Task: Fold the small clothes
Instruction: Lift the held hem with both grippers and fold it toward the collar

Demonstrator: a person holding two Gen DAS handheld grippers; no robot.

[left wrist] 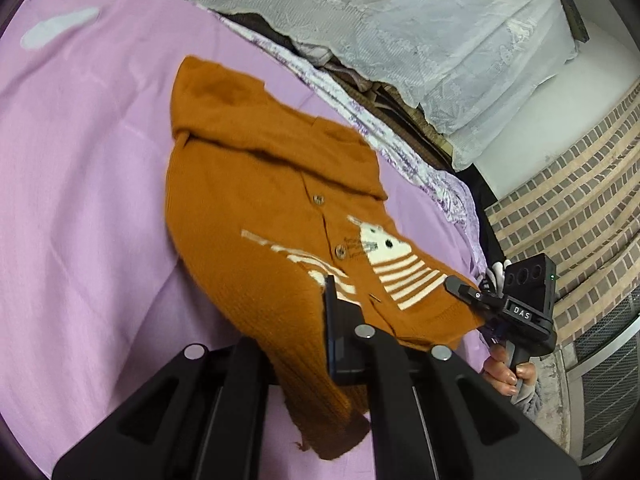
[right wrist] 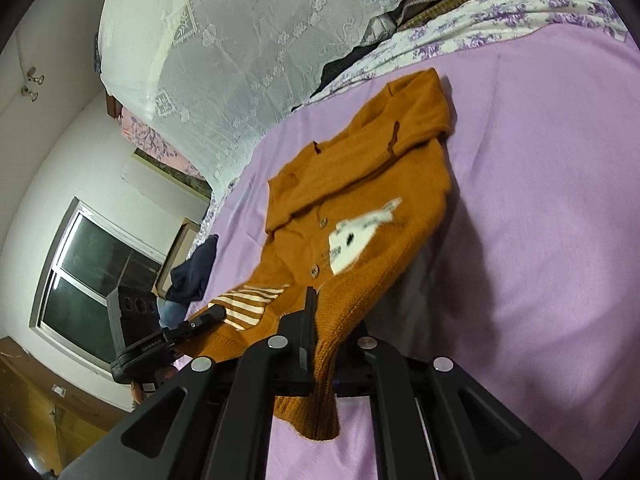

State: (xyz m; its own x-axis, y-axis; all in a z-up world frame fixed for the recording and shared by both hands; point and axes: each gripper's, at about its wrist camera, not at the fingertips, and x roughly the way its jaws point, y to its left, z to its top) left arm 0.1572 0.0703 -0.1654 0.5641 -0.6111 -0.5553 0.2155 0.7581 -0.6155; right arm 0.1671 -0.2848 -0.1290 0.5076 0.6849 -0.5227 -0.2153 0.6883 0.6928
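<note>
A: Lilac bed, and the orange cardigan lies mid-bed, hem lifted off the sheet.

B: Left tool is clamped tight on the near hem. Right tool is pinched shut on the hem's other corner.

A: Navy garment sits at the bed's edge.

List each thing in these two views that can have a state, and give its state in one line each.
Cardigan: buttoned, sleeves folded across the chest, hem lifted off the bed.
Left gripper: jaws shut on the cardigan's hem.
Right gripper: jaws shut on the cardigan's hem.
Sheet: spread on the bed.
Navy garment: crumpled at the bed's edge.
Window: shut, dark.
</note>
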